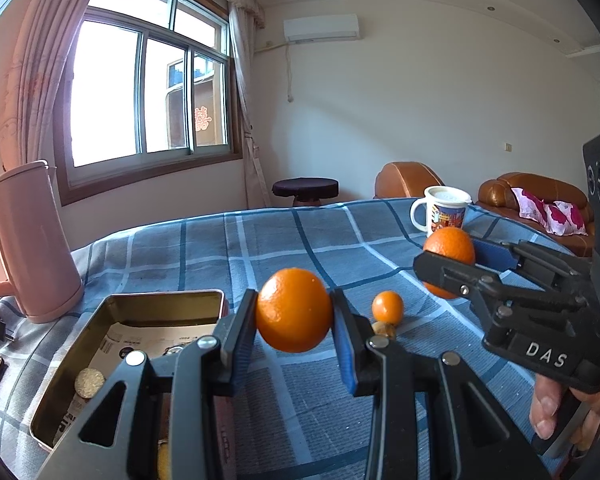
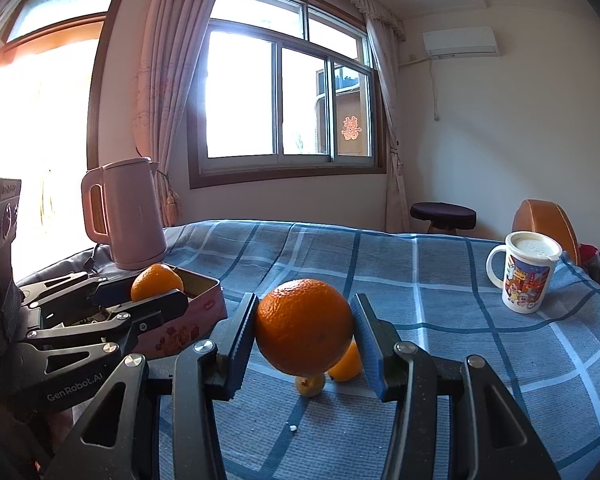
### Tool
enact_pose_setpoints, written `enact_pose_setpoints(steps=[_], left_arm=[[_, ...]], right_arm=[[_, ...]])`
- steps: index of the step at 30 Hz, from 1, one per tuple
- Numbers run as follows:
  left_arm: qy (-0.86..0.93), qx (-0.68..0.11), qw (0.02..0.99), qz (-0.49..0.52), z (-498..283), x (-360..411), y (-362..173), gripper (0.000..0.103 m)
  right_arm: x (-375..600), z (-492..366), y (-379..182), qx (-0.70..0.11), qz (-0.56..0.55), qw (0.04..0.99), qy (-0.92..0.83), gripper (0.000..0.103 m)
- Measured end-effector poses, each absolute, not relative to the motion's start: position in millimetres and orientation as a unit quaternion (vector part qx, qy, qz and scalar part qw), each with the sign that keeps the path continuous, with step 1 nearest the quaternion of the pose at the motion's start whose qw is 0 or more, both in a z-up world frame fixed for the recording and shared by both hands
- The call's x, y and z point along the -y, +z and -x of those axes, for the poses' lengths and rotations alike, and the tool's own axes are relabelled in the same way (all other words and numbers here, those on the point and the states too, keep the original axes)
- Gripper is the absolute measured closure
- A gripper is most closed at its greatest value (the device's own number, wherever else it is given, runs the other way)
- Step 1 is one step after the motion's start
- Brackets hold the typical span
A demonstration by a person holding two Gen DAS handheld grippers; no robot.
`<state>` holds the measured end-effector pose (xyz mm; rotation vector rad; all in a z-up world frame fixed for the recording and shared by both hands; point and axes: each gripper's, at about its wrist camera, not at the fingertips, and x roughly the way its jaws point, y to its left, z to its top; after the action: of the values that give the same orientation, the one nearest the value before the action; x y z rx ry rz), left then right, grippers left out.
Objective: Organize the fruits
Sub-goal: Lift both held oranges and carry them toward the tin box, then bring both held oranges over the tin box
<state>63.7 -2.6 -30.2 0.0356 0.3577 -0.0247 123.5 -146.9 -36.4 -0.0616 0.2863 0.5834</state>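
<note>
My left gripper is shut on an orange, held above the checked cloth just right of an open metal tin. My right gripper is shut on a larger orange, also off the table. Each wrist view shows the other gripper from the side: the right gripper with its orange, and the left gripper with its orange by the tin. A small orange and a small brownish fruit lie on the cloth between the grippers.
A pink kettle stands at the table's left, behind the tin. A white lidded mug stands at the far right. The tin holds printed paper and a gold foil disc. A hand grips the right tool. A stool and brown sofa stand beyond the table.
</note>
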Motion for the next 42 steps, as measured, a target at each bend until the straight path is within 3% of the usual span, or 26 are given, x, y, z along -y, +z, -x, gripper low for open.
enact_pose_setpoints(steps=[42], left_arm=[[0.034, -0.176, 0.984, 0.021, -45, -54, -31, 0.066]], right_arm=[[73, -109, -26, -0.138, 0.069, 0.927, 0.341, 0.054]])
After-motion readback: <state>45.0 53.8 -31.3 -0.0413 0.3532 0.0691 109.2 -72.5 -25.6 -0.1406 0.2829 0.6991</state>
